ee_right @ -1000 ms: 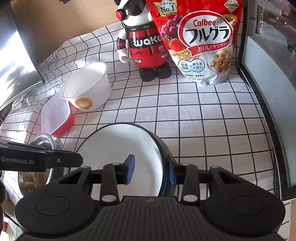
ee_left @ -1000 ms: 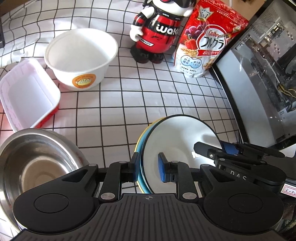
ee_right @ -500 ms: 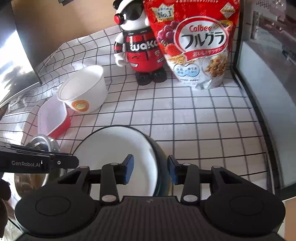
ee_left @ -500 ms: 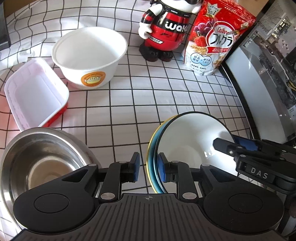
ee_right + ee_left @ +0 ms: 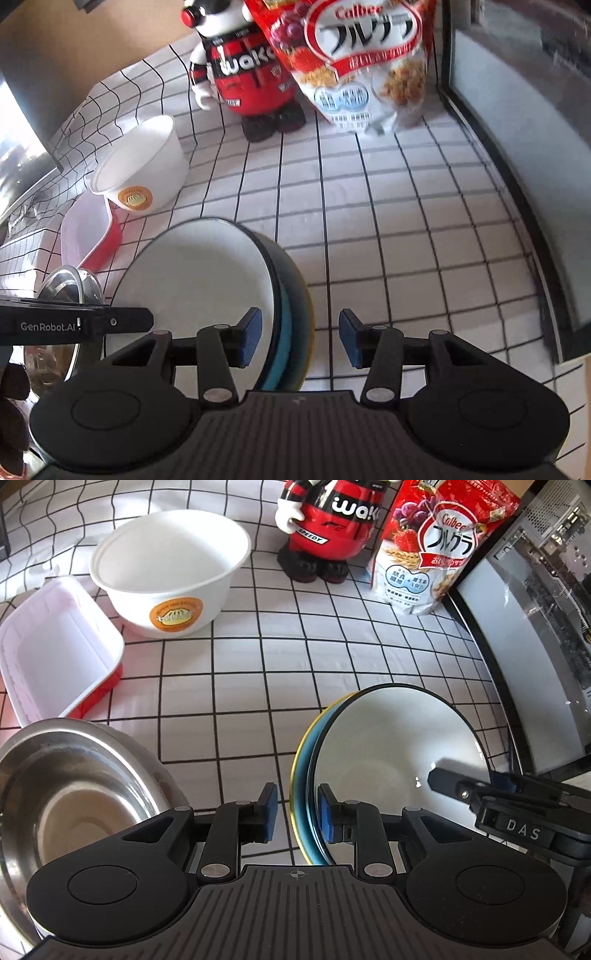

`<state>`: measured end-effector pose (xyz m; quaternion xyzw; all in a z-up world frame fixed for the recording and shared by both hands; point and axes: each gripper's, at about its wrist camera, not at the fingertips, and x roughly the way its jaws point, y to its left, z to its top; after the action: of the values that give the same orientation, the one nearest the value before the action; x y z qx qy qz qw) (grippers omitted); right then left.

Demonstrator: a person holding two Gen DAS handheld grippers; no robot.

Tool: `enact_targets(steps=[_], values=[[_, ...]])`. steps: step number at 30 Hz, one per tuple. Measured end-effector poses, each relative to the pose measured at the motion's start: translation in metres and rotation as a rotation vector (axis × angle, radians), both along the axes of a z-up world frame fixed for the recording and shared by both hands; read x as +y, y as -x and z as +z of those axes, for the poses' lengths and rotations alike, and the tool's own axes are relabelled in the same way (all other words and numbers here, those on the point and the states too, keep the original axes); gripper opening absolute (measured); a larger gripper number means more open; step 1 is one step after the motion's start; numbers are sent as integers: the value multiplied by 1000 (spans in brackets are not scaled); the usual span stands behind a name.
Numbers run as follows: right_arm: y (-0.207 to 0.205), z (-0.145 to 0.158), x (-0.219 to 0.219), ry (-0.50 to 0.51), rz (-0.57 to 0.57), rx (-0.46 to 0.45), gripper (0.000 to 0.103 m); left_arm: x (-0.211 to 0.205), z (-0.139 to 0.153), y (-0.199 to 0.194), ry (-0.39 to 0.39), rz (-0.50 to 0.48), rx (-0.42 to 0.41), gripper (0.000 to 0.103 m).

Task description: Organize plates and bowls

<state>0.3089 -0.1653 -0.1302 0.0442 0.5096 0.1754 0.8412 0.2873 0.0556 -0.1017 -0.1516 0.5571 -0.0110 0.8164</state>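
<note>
Stack of dishes sits on the counter, which is covered by a white cloth with a black grid. The stack is a white bowl with a dark rim on top, a blue plate under it, and a yellow one at the bottom.

Left gripper straddles the stack's left edge. Its fingers are apart and have just been opening; the left pad is clear of the yellow rim, the right pad sits inside the bowl close to its wall, contact there unclear.

Right gripper straddles the stack's right edge, seen in the right wrist view. Its fingers are also apart, just been opening: the left pad is over the white inside of the bowl, and the right pad stands well clear of the yellow edge. Neither pad presses on the rim.

Steel bowl is just left of the stack, near the left gripper. Red tray with white inside lies beyond it. White paper bowl with an orange sticker stands just beside the tray. Red and black mascot figure and red cereal bag stand side by side at the back. A computer case with a glass side runs along the right edge of the counter.
</note>
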Motion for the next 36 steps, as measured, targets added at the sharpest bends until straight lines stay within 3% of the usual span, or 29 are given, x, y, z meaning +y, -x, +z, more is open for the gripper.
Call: enact_targets(steps=[6, 11, 22, 26, 30, 36], values=[[-3, -6, 2, -14, -3, 27, 46, 1, 3, 0, 8, 1, -7, 26], [-4, -11, 5, -39, 8, 59, 46, 14, 6, 1, 64, 57, -29, 30], [-6, -25, 15, -75, 64, 124, 46, 6, -19, -10, 79, 28, 51, 30], [-7, -25, 14, -83, 75, 116, 46, -4, -26, -14, 89, -8, 70, 28], [-7, -25, 13, -90, 79, 110, 46, -10, -29, -15, 51, -18, 77, 28], [-16, -22, 18, -81, 87, 72, 47, -2, -29, -18, 99, 0, 80, 29]])
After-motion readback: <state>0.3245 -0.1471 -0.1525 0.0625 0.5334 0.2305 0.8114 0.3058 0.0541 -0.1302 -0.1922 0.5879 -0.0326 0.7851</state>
